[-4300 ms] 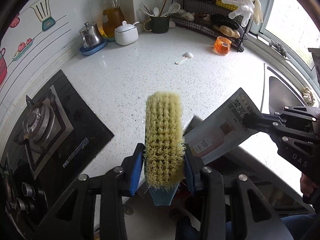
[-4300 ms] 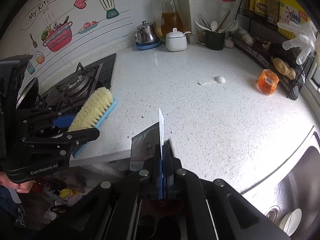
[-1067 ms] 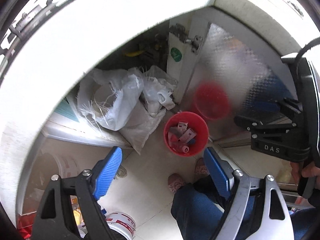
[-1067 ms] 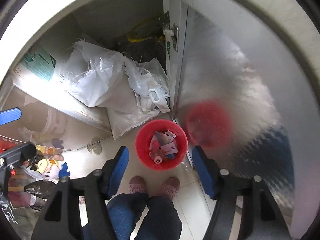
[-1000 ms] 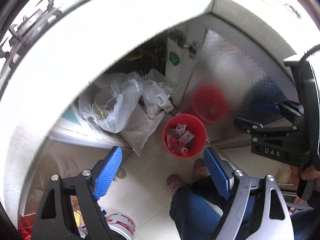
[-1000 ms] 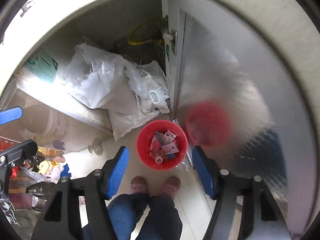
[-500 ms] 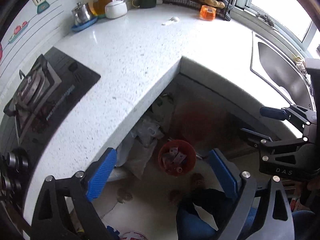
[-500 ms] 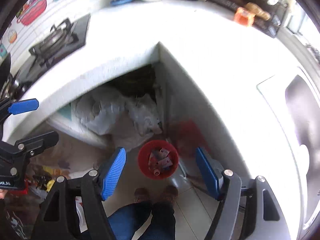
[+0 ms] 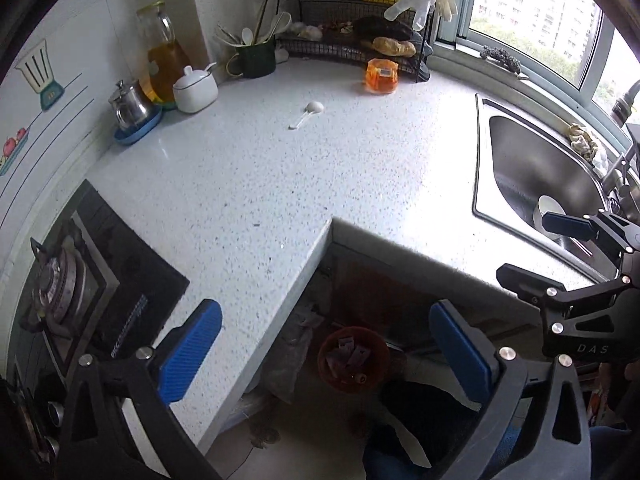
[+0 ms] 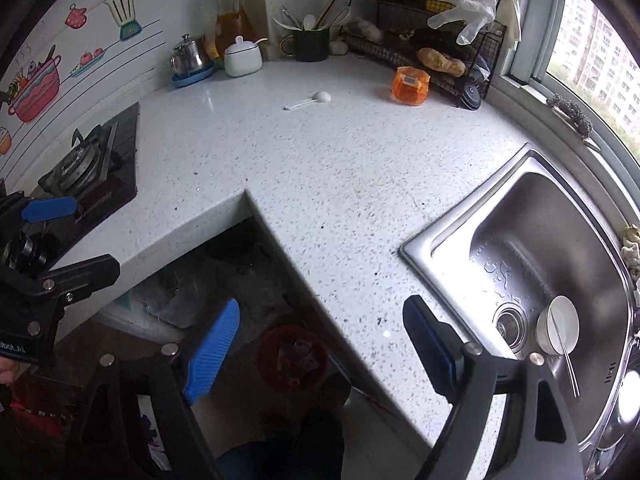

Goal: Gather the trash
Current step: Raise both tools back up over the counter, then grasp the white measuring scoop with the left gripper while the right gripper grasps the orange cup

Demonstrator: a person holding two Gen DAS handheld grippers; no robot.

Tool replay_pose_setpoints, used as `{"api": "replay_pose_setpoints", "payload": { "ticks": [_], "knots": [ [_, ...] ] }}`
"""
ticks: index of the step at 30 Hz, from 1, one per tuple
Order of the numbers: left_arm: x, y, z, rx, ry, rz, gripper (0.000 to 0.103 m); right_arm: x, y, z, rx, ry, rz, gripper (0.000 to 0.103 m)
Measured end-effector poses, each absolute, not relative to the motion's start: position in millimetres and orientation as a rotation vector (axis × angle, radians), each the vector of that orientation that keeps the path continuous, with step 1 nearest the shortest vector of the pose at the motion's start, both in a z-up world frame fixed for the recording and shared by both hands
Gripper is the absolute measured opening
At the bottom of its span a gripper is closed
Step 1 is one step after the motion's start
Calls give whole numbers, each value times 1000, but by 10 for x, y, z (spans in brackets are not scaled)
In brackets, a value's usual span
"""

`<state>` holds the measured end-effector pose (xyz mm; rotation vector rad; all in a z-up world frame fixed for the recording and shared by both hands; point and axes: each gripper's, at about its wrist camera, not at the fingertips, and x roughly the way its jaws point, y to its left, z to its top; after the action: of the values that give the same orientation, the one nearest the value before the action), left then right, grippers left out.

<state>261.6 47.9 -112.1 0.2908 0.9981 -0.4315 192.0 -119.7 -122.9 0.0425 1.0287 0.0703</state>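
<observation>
A red bin [image 9: 352, 360] with wrappers in it stands on the floor below the counter's inner corner, also seen in the right wrist view as the red bin [image 10: 292, 356]. My left gripper [image 9: 324, 340] hangs high above it, jaws opening wide with nothing between them. My right gripper [image 10: 322, 340] is likewise opening and empty above the bin. Each shows in the other's view: the right gripper [image 9: 540, 252] at the right edge, the left gripper [image 10: 76, 240] at the left edge. On the white speckled countertop [image 9: 280, 184] lie a white spoon [image 9: 306, 114] and an orange packet [image 9: 382, 76].
A gas stove [image 9: 60, 280] sits at the left and a steel sink [image 10: 520, 220] with a white bowl [image 10: 558, 330] at the right. Kettle, oil jar, sugar pot, utensil mug and a wire rack line the back wall. A person's legs stand by the bin.
Both grippers have risen from below the counter edge to above the countertop, and their jaws have widened. The brush and carton held several seconds ago are gone from them.
</observation>
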Motion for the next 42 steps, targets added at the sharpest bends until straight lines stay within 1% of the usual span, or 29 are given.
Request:
{"api": "replay_pose_setpoints", "payload": {
  "ticks": [4,5,9,20,32,42],
  "knots": [
    [2895,362,-1025,283,979,-423,103,2145,-1272,-1193,40,1009,70,93],
    [2972,327,-1008,286,977,-417,103,2224,-1305,-1186,38,1007,70,97],
    [3308,189,-997,284,975,-417,103,2446,-1448,-1118,27,1003,74,102],
    [3967,-128,-1036,293,1004,-430,103,3111,-1710,-1125,11,1025,98,102],
    [5064,-377,-1115,373,1035,-538,103,3819,-1902,-1188,124,1043,-9,102],
    [5614,-685,-1425,446,1102,-666,103,4256,-2057,-1376,172,1098,-86,102]
  ]
}}
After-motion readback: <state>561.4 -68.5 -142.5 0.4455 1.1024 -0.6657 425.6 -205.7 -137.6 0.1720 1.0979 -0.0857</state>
